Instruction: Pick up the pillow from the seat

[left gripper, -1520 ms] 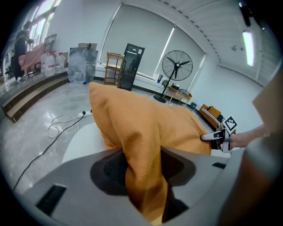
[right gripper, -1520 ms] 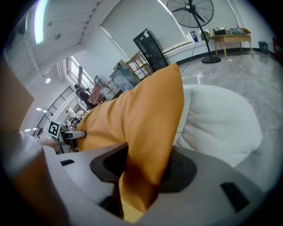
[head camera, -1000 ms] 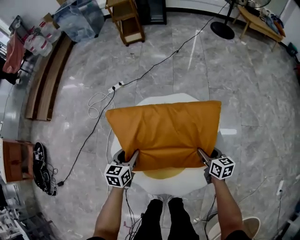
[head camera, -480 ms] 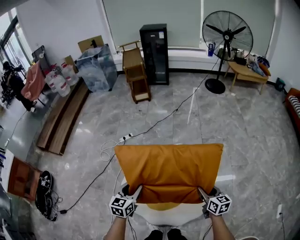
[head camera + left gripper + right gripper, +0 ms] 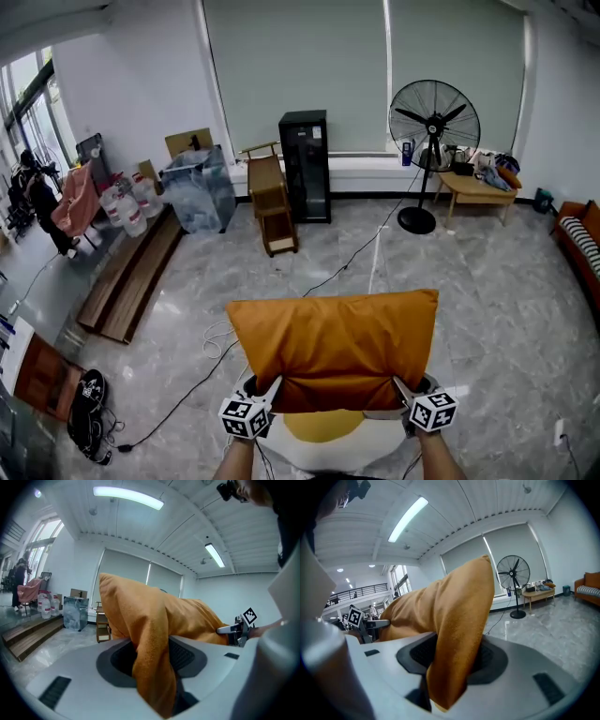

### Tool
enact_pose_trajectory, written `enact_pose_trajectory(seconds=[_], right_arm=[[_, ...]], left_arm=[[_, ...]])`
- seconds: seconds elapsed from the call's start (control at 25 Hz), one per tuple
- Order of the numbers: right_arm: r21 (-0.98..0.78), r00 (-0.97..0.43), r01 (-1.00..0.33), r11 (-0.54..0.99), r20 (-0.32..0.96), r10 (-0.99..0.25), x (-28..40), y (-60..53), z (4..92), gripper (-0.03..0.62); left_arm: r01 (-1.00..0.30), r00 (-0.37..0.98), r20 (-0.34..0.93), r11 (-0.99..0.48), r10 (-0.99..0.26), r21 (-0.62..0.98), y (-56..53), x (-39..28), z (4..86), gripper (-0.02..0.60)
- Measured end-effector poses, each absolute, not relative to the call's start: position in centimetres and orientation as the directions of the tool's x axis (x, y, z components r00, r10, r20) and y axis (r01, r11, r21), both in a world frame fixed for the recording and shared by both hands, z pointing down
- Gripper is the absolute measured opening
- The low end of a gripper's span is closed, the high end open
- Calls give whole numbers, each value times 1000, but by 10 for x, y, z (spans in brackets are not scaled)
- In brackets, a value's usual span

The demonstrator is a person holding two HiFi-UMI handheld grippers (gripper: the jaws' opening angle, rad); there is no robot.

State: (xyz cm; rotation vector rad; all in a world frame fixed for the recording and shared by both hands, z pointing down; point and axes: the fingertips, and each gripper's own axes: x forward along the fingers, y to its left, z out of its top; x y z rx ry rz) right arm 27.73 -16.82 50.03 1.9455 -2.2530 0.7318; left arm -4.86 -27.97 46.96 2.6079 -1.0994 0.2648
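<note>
Head view shows the orange rectangular fabric pillow (image 5: 333, 352) hanging in the air between the two hand-held grippers, its near edge bunched where they grip it. The left gripper (image 5: 273, 384) has its jaws closed partway on the pillow's near left corner, and in the left gripper view a thick fold of orange cloth (image 5: 152, 667) fills the gap between the jaws. The right gripper (image 5: 399, 383) pinches the near right corner the same way, with cloth (image 5: 450, 667) pressed between its jaws in the right gripper view. A second ago the pillow lay spread low over the round white seat (image 5: 375, 457), covering most of it. Now it is raised and held more upright, and the view has swung up from the grey marble floor (image 5: 487, 309) to take in the far wall and the black standing fan (image 5: 433, 120). The seat's yellow cushion (image 5: 323, 425) shows bare below the pillow's lower edge. By the look of it the pillow is clear of the seat, so the pick-up seems essentially accomplished.
</note>
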Motion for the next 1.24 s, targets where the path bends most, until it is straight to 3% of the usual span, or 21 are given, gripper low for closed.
enact_pose_trajectory(seconds=[0.36, 1.24], right_arm=[[-222, -104, -974, 37, 301, -948, 284, -171, 459, 170], [-203, -97, -979, 37, 293, -951, 273, -174, 445, 163]], left_arm=[[-693, 720, 204, -699, -663, 177, -286, -35, 427, 198], [-674, 739, 173, -713, -651, 194, -289, -35, 416, 190]])
